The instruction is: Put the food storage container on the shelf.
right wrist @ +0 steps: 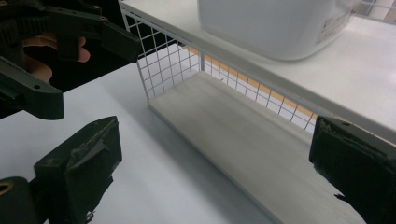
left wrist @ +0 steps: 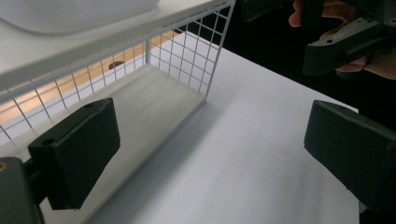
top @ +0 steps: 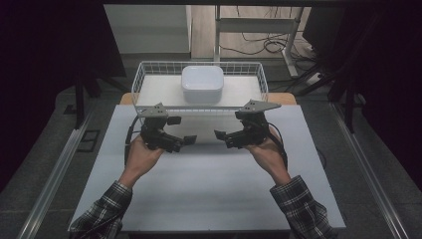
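Both grippers, left and right, hovered with jaws wide and empty before the wire basket at the table's far edge, which looked light, stiff, best gripped along its front rim.

sleeves: plaid flannel in dark and pale checks, cuffs at the wrists, lower left and lower right of the high view
left gripper: black body with a grey three-cornered plate on top
right gripper: black body with a grey three-cornered plate on top
cables: black, looping from each gripper's outer side
jaws: black blocky pads with a small round hole near the top edge; the right gripper's pads look scuffed and chipped
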Available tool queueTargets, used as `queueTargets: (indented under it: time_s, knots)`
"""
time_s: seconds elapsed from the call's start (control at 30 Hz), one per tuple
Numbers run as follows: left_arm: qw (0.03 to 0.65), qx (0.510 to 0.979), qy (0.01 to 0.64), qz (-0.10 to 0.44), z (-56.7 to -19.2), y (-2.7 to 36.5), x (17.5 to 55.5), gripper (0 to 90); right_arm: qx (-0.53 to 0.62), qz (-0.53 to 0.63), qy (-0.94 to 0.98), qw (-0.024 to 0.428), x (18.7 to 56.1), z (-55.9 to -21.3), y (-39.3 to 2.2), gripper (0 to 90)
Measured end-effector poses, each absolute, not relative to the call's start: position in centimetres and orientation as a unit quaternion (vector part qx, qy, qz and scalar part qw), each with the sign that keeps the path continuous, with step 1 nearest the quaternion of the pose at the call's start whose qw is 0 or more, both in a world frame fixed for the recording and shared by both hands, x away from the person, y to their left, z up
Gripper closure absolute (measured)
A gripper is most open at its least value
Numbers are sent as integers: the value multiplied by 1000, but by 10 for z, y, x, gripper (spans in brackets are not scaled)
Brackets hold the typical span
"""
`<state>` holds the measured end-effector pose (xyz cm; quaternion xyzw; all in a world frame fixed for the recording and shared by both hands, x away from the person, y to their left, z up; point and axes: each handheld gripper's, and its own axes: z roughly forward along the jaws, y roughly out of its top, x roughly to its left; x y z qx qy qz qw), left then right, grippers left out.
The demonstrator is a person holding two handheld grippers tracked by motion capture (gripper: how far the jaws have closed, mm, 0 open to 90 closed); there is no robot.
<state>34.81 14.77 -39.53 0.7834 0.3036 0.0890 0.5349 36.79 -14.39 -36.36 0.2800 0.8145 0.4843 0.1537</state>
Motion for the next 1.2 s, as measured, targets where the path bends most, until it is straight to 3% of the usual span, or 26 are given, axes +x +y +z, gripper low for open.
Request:
queueTargets:
  time_s: [1.2]
  knots:
    - [532, 782, 312, 92, -457, 153, 296, 45, 285, 466, 822, 161, 329, -418, -170, 8]
